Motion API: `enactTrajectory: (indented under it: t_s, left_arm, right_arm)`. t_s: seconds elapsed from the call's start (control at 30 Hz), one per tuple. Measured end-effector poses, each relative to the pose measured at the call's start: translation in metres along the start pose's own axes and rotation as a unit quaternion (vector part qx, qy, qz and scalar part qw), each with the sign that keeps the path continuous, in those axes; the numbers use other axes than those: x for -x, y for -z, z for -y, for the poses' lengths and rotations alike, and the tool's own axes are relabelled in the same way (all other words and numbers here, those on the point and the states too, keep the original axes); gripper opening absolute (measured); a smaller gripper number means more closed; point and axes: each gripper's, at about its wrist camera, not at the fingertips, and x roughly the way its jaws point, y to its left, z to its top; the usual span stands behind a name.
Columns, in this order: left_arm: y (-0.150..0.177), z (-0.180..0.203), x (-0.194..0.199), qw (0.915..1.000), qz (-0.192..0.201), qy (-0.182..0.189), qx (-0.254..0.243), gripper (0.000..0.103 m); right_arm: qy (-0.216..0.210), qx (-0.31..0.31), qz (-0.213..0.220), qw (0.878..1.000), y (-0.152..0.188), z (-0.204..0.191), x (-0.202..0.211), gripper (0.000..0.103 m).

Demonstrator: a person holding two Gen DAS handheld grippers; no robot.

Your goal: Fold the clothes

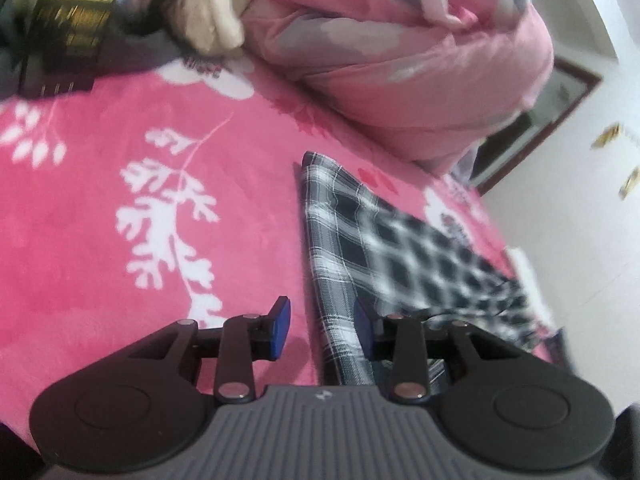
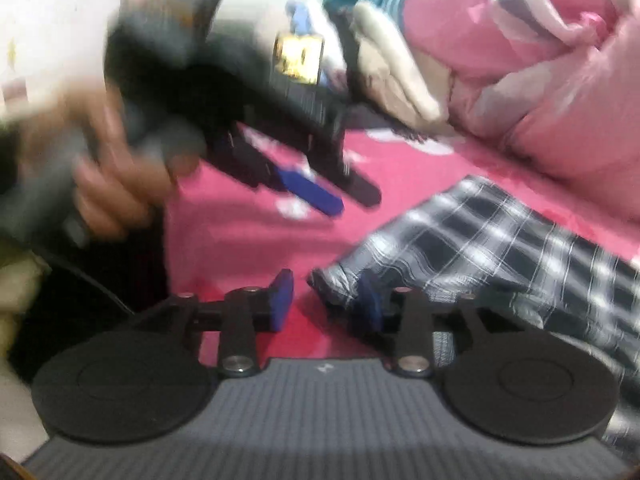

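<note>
Left wrist view: the left gripper (image 1: 322, 330) hangs spread over the pink blanket (image 1: 80, 240), its right pad over the edge of the plaid cloth (image 1: 340, 248), which lies flat near the quilt (image 1: 420, 80).

Right wrist view: the right gripper (image 2: 326, 300) is spread, empty, at the plaid cloth's bunched corner (image 2: 336, 280). A blurred hand (image 2: 112, 184) holds the left gripper above the blanket.

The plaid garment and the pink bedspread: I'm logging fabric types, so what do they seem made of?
The plaid garment looks like thin woven cloth, matte, with a yarn-dyed black-and-white check and crisp flat edges. The pink bedspread looks like plush fleece, soft and fuzzy with printed white leaves; blur leaves both uncertain.
</note>
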Motion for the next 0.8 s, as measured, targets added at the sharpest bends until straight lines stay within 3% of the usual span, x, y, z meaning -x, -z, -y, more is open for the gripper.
enactTrajectory:
  t_s: [0.1, 0.2, 0.3, 0.37, 0.43, 0.5, 0.67, 0.8]
  left_arm:
    - [0.005, 0.017, -0.004, 0.9983, 0.002, -0.023, -0.054, 0.035]
    - [0.011, 0.031, -0.009, 0.9939, 0.002, -0.053, -0.096, 0.035]
    - [0.015, 0.042, -0.005, 0.9878, 0.021, -0.089, -0.126, 0.035]
    - [0.018, 0.055, 0.002, 0.9816, 0.044, -0.097, -0.158, 0.035]
    - [0.022, 0.073, 0.000, 0.9766, 0.039, -0.072, -0.199, 0.035]
    - [0.026, 0.091, -0.002, 0.9694, 0.034, -0.047, -0.238, 0.036]
    - [0.041, 0.117, -0.031, 0.9537, -0.003, -0.028, -0.300, 0.037]
    - [0.053, 0.137, -0.054, 0.9371, -0.032, -0.012, -0.347, 0.036]
  right_arm:
    - [-0.007, -0.073, 0.020, 0.997, 0.001, 0.027, 0.033, 0.042]
    - [0.069, -0.128, 0.025, 0.989, 0.010, 0.072, 0.066, 0.043]
    - [0.152, -0.190, 0.021, 0.970, 0.024, 0.125, 0.090, 0.043]
    - [0.194, -0.226, 0.018, 0.954, 0.032, 0.158, 0.100, 0.040]
    - [0.207, -0.242, 0.019, 0.948, 0.039, 0.178, 0.106, 0.039]
    - [0.195, -0.231, 0.017, 0.953, 0.044, 0.184, 0.109, 0.039]
    - [0.152, -0.159, -0.024, 0.975, 0.044, 0.184, 0.092, 0.039]
    - [0.123, -0.111, -0.053, 0.985, 0.042, 0.186, 0.078, 0.039]
